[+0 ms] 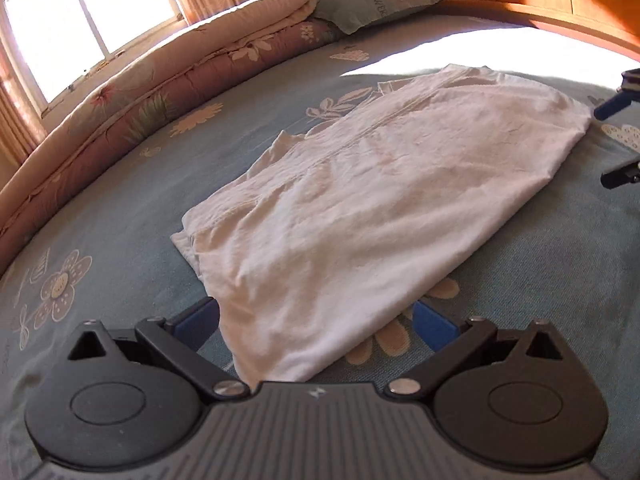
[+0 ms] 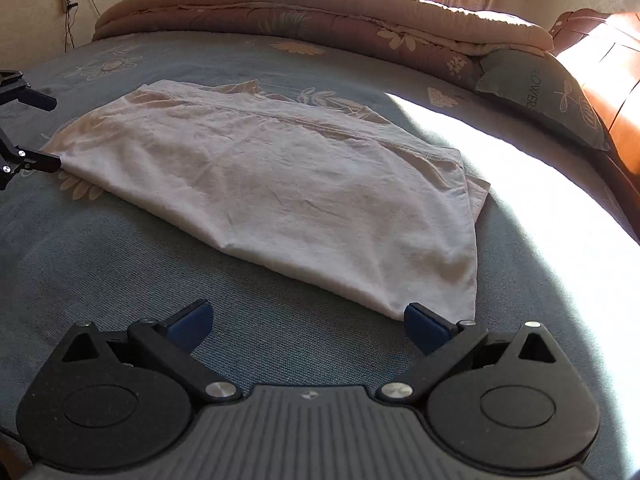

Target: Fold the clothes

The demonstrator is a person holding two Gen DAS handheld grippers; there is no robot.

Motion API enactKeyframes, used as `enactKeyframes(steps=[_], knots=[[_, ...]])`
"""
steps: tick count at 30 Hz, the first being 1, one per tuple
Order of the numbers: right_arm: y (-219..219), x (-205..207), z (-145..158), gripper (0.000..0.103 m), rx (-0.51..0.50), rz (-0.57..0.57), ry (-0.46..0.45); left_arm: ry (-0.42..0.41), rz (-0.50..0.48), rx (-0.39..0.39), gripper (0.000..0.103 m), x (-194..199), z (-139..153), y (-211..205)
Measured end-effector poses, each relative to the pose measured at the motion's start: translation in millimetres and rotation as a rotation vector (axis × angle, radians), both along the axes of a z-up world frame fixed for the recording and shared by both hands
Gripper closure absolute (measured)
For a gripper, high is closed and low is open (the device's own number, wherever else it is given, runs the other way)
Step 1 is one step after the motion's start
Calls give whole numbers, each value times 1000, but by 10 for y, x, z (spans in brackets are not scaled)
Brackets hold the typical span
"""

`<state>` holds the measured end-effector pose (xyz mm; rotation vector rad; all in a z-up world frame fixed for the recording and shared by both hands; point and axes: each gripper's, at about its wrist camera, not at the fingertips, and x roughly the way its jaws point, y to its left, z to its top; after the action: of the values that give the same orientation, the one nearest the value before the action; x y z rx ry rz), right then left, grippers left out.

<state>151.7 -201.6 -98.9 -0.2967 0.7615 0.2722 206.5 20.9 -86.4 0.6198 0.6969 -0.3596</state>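
A white garment (image 1: 372, 196) lies folded into a long flat shape on the blue flowered bedsheet (image 1: 100, 240). My left gripper (image 1: 316, 320) is open, and the garment's near corner lies between its blue-padded fingers (image 1: 196, 320). In the right wrist view the garment (image 2: 280, 184) stretches leftward, and my right gripper (image 2: 310, 320) is open just short of its near corner, with the right pad (image 2: 428, 324) beside the cloth's edge. Each gripper shows in the other's view: the right gripper (image 1: 618, 138) at the garment's far end, the left gripper (image 2: 40, 132) with one finger touching the far corner.
A rolled flowered quilt (image 2: 320, 12) runs along the far side of the bed under a window (image 1: 80, 20). A green pillow (image 2: 548, 92) leans by the wooden headboard (image 2: 608, 80). Bright sun falls on the sheet (image 2: 540, 200). Cables hang on the wall (image 2: 68, 0).
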Motion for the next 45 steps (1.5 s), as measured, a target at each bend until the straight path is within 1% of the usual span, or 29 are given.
enactKeyframes(steps=[3, 4, 6, 8, 11, 15, 18, 22, 26, 28, 30, 31, 34, 36, 38, 41, 44, 45], knots=[[295, 124, 4, 0, -138, 121, -57, -27, -130, 174, 1, -28, -190, -284], [384, 156, -43, 0, -202, 157, -65, -53, -168, 231, 0, -53, -237, -354], [560, 217, -135, 0, -330, 229, -82, -85, -213, 288, 0, -61, -257, -428], [667, 239, -154, 0, -399, 293, -121, -113, -244, 332, 0, -40, -273, -507], [812, 336, -150, 0, -442, 348, -134, -148, -265, 359, 0, 24, -307, -653], [1101, 427, -191, 0, -489, 422, -190, -192, -305, 395, 0, 93, -334, -883], [1240, 515, -210, 0, -517, 456, -217, -223, -358, 447, 0, 96, -379, -936], [1045, 572, -204, 0, -525, 454, -215, -233, -346, 507, 0, 78, -425, -718], [592, 638, -235, 0, -585, 374, -188, -230, -287, 574, 0, 71, -457, -374], [380, 671, -275, 0, -627, 324, -170, -227, -261, 579, 0, 91, -456, -287], [202, 692, -322, 0, -668, 278, -153, -240, -260, 589, 0, 100, -469, -340], [166, 688, -330, 0, -661, 268, -157, -246, -261, 594, 0, 104, -477, -371], [313, 726, -385, 0, -701, 269, -184, -283, -289, 605, 1, 133, -519, -592], [496, 715, -436, 0, -739, 319, -236, -294, -311, 581, 1, 192, -521, -769], [655, 781, -445, 0, -742, 349, -265, -303, -330, 583, 1, 229, -543, -862], [735, 843, -442, 0, -744, 378, -272, -304, -348, 588, 1, 239, -551, -808], [477, 805, -450, 0, -741, 374, -268, -300, -329, 594, 1, 209, -560, -557], [390, 795, -453, 0, -740, 371, -266, -292, -317, 584, 1, 218, -551, -503]])
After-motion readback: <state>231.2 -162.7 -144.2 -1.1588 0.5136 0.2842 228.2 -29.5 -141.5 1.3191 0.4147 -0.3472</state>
